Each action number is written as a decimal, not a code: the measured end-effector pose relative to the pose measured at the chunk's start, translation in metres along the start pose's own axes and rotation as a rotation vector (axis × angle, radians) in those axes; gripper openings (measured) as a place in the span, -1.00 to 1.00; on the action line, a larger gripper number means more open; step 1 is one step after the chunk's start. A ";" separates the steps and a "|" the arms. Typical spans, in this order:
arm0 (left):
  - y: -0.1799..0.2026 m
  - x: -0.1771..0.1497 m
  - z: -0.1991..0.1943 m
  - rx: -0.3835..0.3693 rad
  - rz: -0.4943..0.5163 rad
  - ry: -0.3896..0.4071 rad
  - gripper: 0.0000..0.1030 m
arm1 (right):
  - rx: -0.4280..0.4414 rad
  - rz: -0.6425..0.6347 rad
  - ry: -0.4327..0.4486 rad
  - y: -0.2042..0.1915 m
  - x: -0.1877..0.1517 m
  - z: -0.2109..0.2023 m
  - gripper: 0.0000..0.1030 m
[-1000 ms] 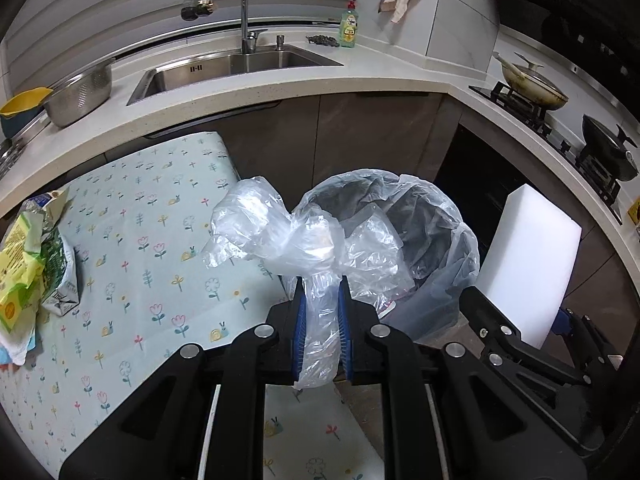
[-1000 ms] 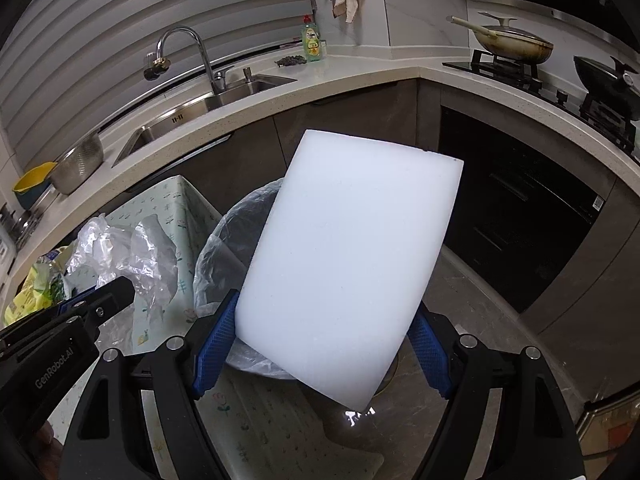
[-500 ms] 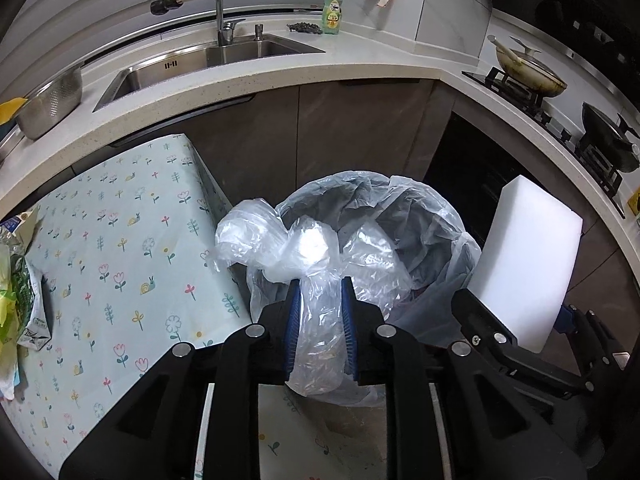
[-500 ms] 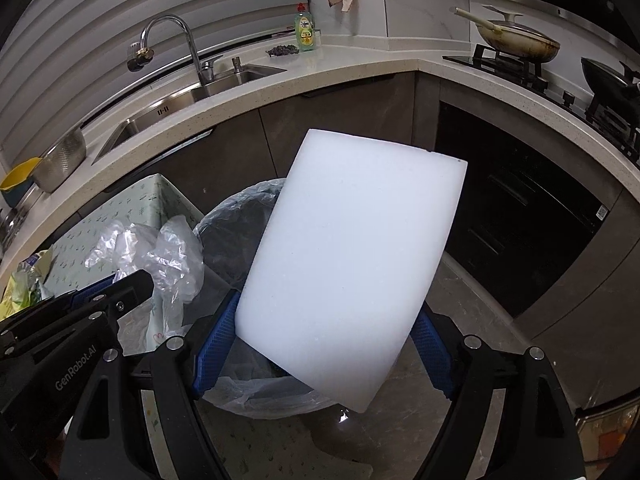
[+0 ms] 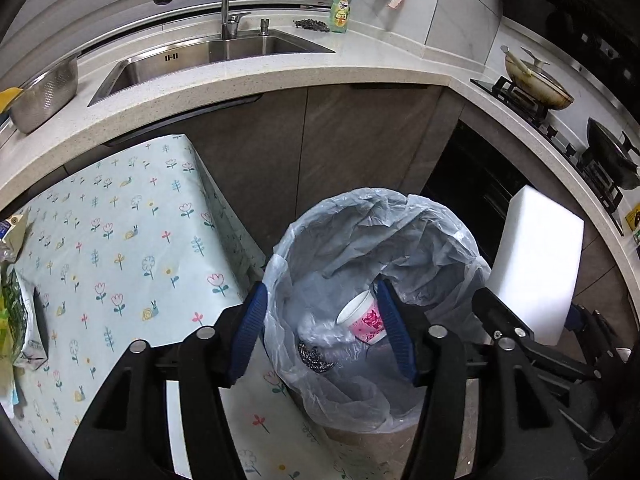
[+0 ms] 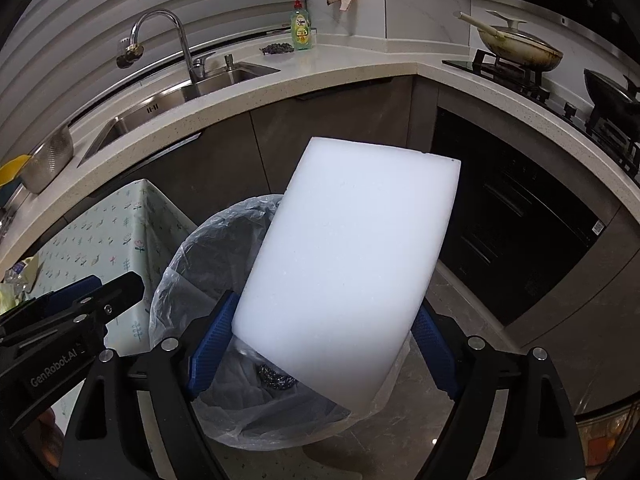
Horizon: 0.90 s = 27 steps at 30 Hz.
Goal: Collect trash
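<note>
Trash bin (image 5: 372,280) with its clear liner stands on the floor beside the flowered table (image 5: 120,248), both grippers held over it.

Left gripper (image 5: 324,332) hangs above the bin's mouth with its jaws opening and nothing between the blue pads; through the gap you see a pink-and-white paper cup (image 5: 362,316), a steel scourer (image 5: 316,356) and crumpled clear plastic (image 5: 320,330) lying in the liner. Right gripper (image 6: 324,348) grasps a big white foam block (image 6: 348,276) between its pads, jaws easing wider though the pads look to be against its lower edges; the block tilts over the right side of the bin. More wrappers (image 5: 16,312) lie at the table's far left edge. Behind are the sink (image 5: 212,56), a green soap bottle (image 5: 341,10) and a pan (image 5: 536,80) on the stove.
</note>
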<state>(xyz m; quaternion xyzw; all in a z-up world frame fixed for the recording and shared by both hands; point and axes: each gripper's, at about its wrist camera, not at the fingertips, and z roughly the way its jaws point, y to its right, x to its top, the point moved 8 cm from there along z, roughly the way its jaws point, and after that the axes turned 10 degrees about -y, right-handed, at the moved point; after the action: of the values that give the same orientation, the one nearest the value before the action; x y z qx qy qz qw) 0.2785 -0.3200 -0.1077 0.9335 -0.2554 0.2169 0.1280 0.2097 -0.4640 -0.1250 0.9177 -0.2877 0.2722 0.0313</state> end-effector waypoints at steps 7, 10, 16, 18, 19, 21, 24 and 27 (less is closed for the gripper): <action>-0.023 0.004 -0.011 0.015 -0.036 0.033 0.38 | -0.007 -0.029 -0.013 -0.015 0.004 0.005 0.66; -0.036 0.003 -0.018 0.030 -0.053 0.042 0.38 | -0.005 -0.046 -0.015 -0.025 0.004 0.005 0.66; -0.066 -0.005 -0.040 0.044 -0.106 0.061 0.38 | 0.008 -0.058 0.003 -0.043 0.003 -0.008 0.66; -0.078 -0.009 -0.051 0.056 -0.124 0.069 0.38 | 0.022 -0.062 0.011 -0.051 0.001 -0.016 0.66; -0.083 -0.011 -0.056 0.062 -0.131 0.075 0.38 | 0.028 -0.063 0.013 -0.056 0.000 -0.019 0.66; -0.095 -0.016 -0.067 0.073 -0.149 0.087 0.40 | 0.046 -0.069 0.019 -0.067 -0.004 -0.028 0.66; -0.118 -0.026 -0.083 0.102 -0.180 0.096 0.41 | 0.070 -0.088 0.026 -0.087 -0.010 -0.040 0.66; -0.141 -0.036 -0.099 0.133 -0.209 0.102 0.41 | 0.093 -0.116 0.035 -0.111 -0.018 -0.053 0.66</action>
<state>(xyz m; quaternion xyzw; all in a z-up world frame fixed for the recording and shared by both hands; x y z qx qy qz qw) 0.2925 -0.1519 -0.0563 0.9492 -0.1349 0.2661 0.1003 0.2320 -0.3509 -0.0783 0.9283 -0.2206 0.2991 0.0091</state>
